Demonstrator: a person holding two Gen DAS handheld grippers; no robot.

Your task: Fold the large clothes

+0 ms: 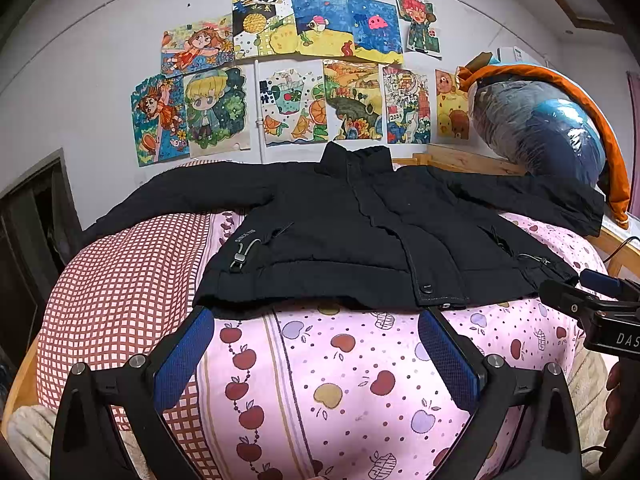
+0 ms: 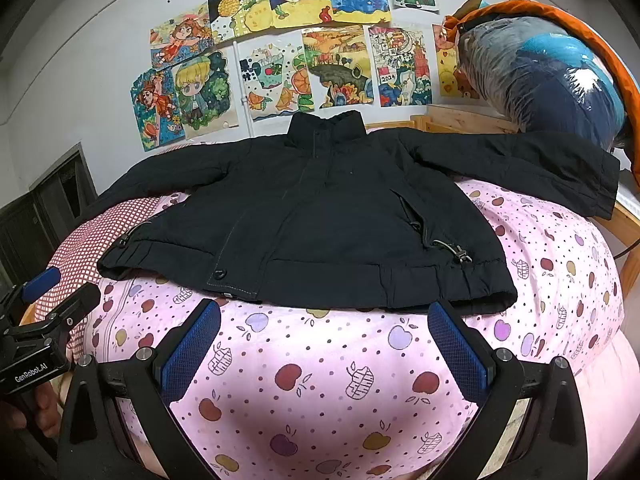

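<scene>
The black jacket lies spread flat, front up, at twelve o'clock on the pink quilt. Left gripper and right gripper hover wide open, empty. Best pinch each hem corner deeply. Only the right view shows the full right cuff

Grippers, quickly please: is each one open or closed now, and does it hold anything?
Left gripper: open, holding nothing, just short of the black jacket's hem.
Right gripper: open, holding nothing, also at the hem.
</scene>
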